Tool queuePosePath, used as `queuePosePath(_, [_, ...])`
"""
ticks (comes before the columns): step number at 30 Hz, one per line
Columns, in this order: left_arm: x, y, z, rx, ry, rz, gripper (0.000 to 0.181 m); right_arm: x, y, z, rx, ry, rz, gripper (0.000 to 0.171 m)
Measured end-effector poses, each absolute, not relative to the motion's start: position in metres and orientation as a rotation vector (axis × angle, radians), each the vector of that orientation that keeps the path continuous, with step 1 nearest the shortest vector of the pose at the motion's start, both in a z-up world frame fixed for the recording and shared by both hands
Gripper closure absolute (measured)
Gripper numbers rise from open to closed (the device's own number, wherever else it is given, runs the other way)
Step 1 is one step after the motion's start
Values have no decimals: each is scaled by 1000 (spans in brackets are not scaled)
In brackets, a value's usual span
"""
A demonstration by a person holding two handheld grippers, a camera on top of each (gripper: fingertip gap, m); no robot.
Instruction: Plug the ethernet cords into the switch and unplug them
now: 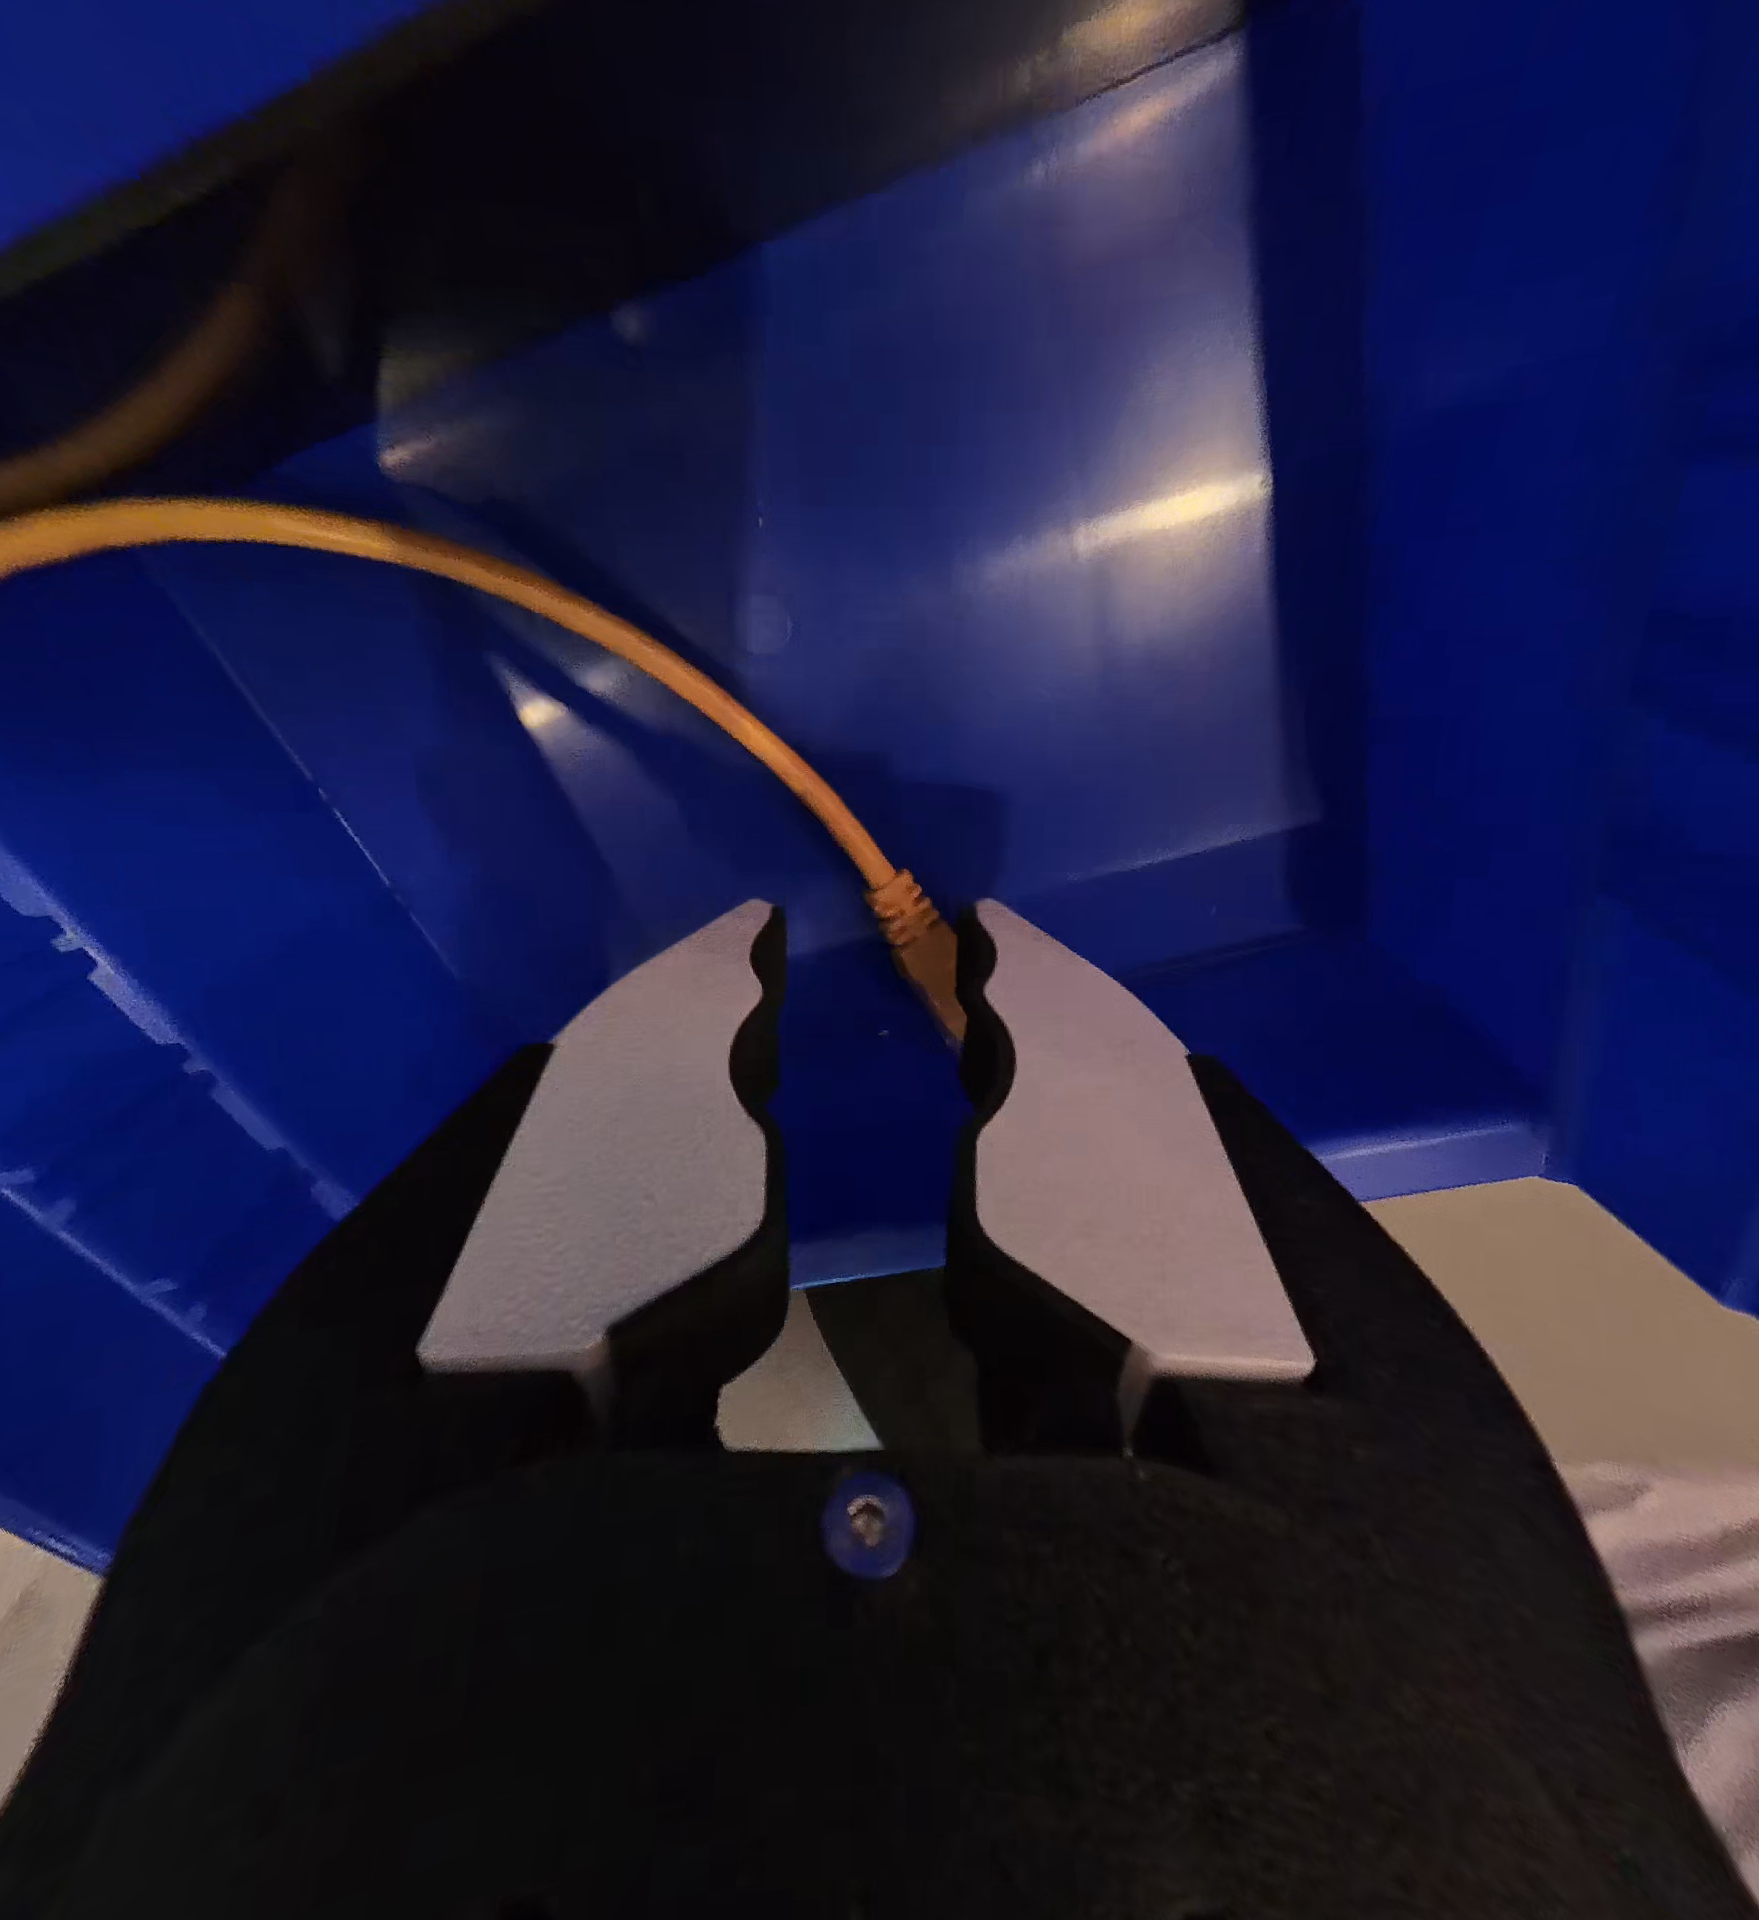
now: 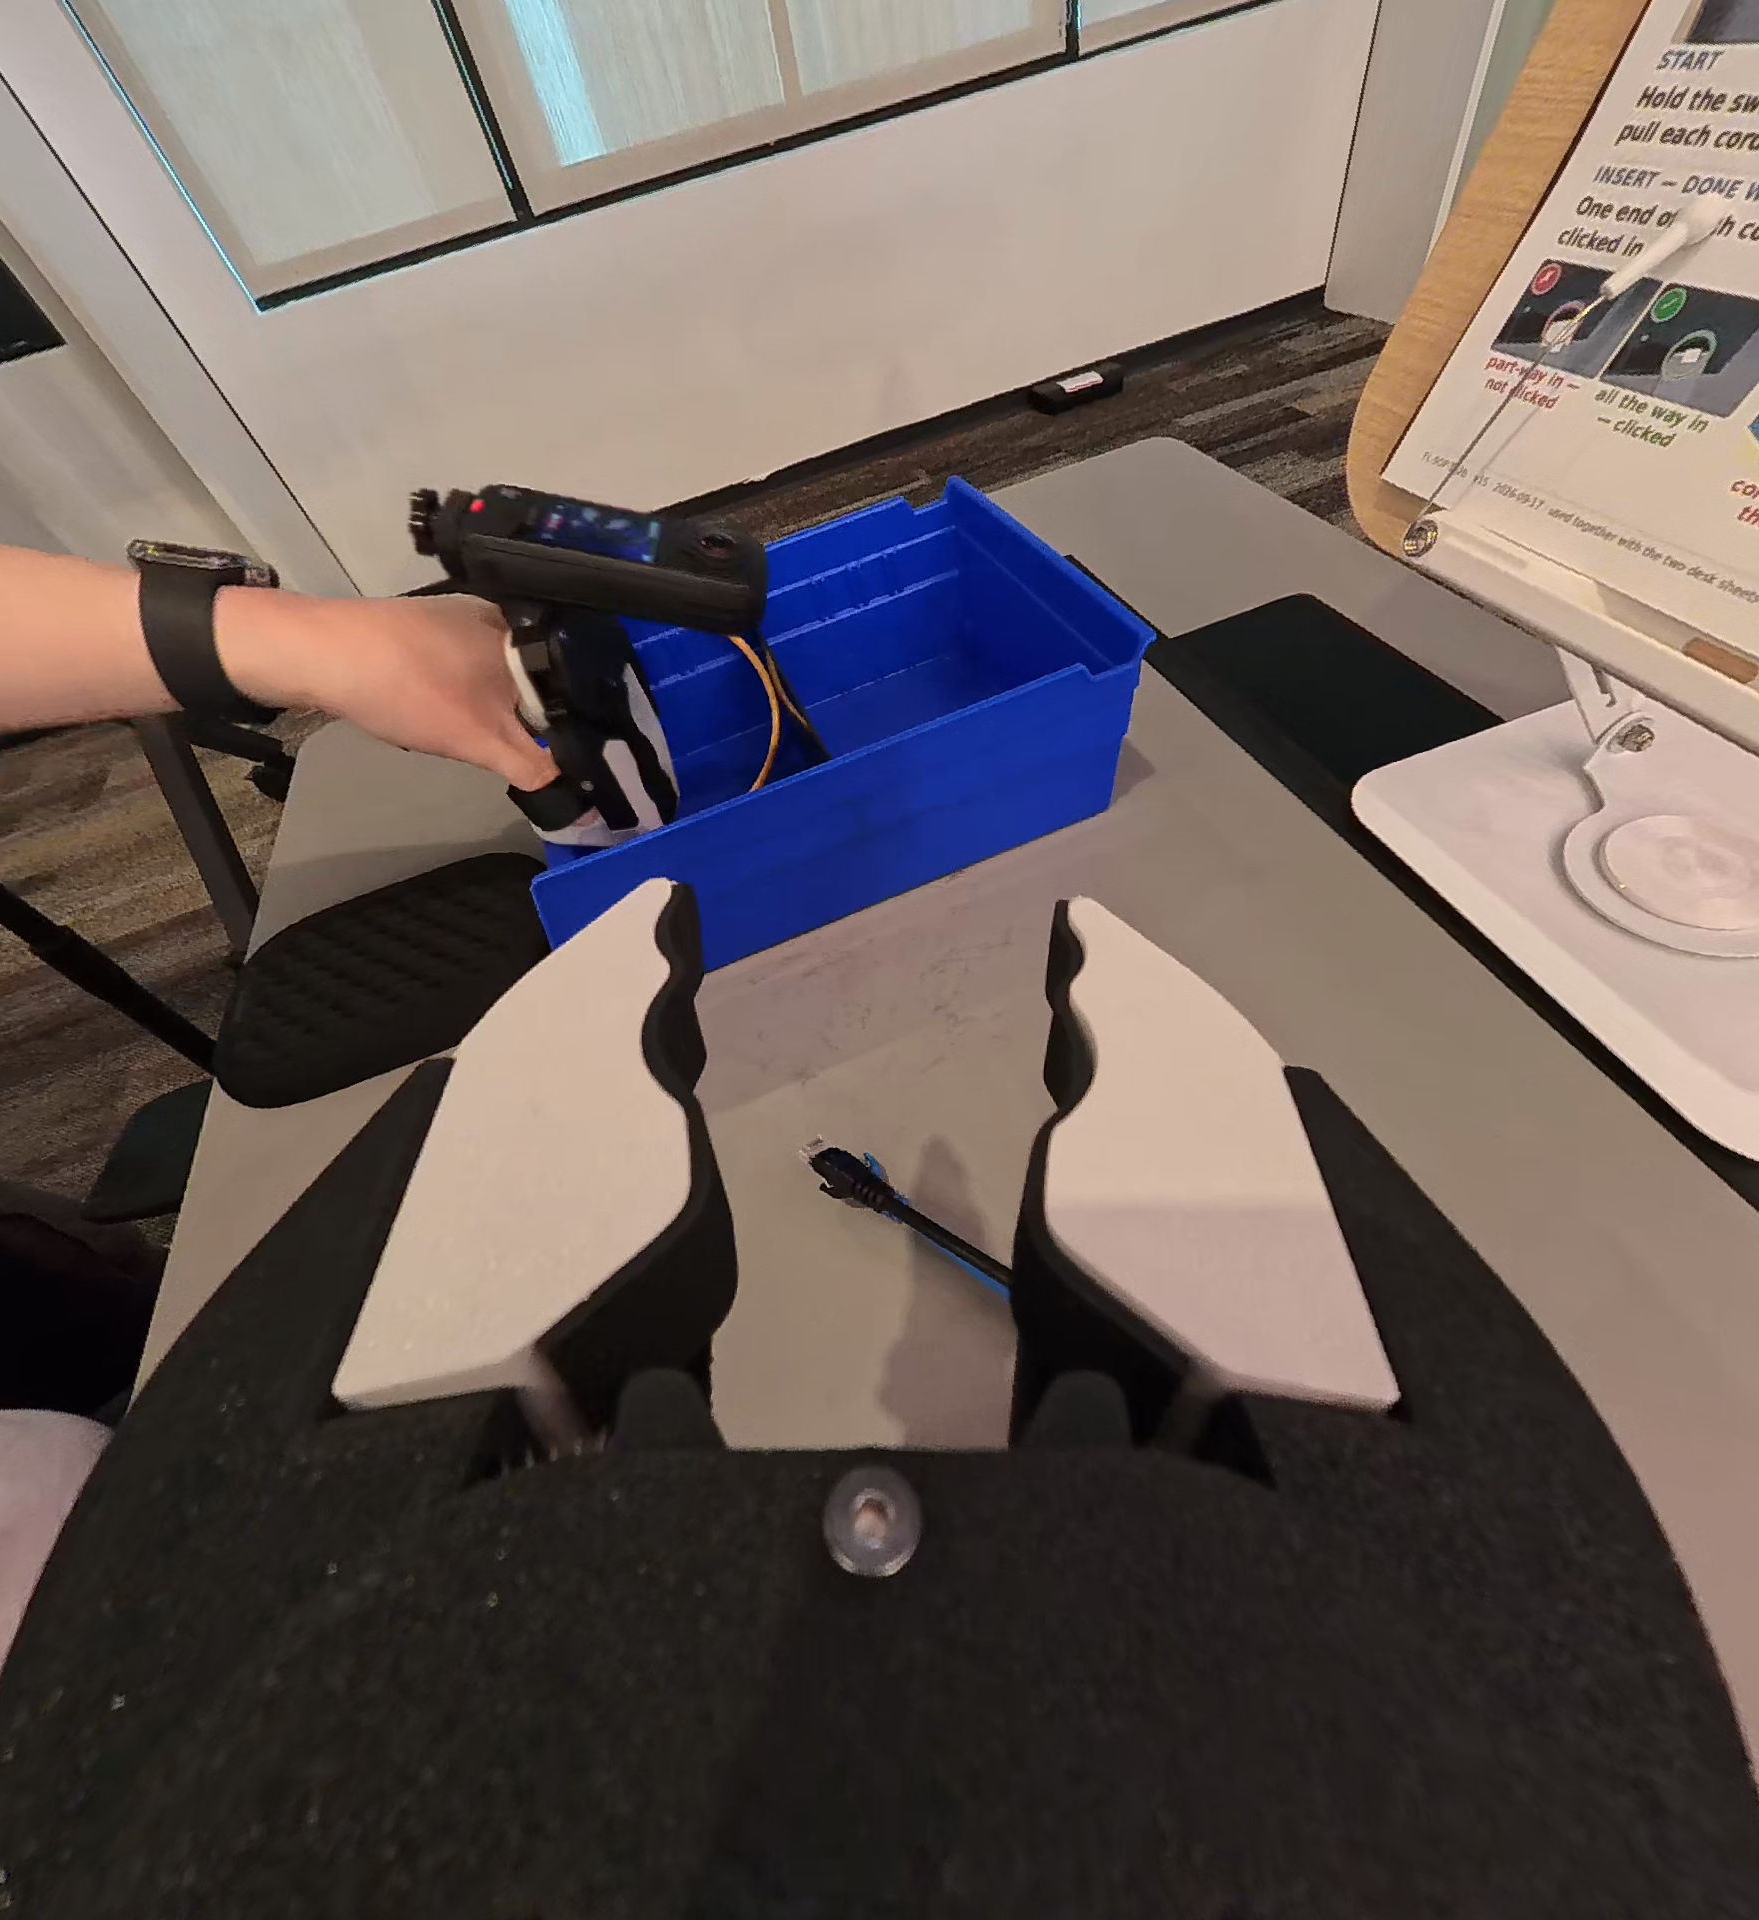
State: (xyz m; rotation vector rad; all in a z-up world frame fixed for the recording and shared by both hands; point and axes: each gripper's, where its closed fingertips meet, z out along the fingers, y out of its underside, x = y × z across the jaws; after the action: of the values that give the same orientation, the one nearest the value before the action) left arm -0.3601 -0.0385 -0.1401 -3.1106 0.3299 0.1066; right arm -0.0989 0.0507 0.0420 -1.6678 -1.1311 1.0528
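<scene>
My left gripper (image 1: 870, 920) is open and reaches down into a blue bin (image 1: 1062, 520). The plug (image 1: 919, 940) of a yellow ethernet cord (image 1: 501, 582) lies on the bin floor between the fingertips, close to the right pad and not gripped. A dark black shape (image 1: 501, 187) spans the bin's upper left; I cannot tell if it is the switch. My right gripper (image 2: 870, 914) is open and empty above the grey table (image 2: 1270, 1091). A black and blue ethernet cord's plug (image 2: 844, 1174) lies on the table below its fingers. The right wrist view shows the left gripper (image 2: 605, 769) dipped into the bin (image 2: 854, 862) beside the yellow cord (image 2: 771, 717).
A white stand (image 2: 1581, 894) holding a printed instruction sheet (image 2: 1685, 312) sits on the table at the right. A black mesh chair (image 2: 376, 966) stands at the table's left edge. A hand with a black wristband (image 2: 189, 634) holds the left gripper. The grippers' ends are close to 35 cm from one another.
</scene>
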Motion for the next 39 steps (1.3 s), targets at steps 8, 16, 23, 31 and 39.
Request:
queuePosePath(8, [-347,-38,-151,-3238,102,-91,152,-92,53,46,-1661,-1119,1056,109])
queuePosePath(16, [-355,-37,-153,-3266,146,-21,170,-83,54,56,-1638,-1093,1079,110])
queuePosePath(23, [-343,-33,-122,-3149,335,-141,171,-82,55,53,-1640,-1099,1093,110])
queuePosePath(31, [-304,-63,-14,-2977,506,-490,171,-125,-2,70,-1245,-1351,1084,111])
queuePosePath(39, [-220,-112,38,-2854,782,-757,171,-182,-69,51,-781,-1564,526,114])
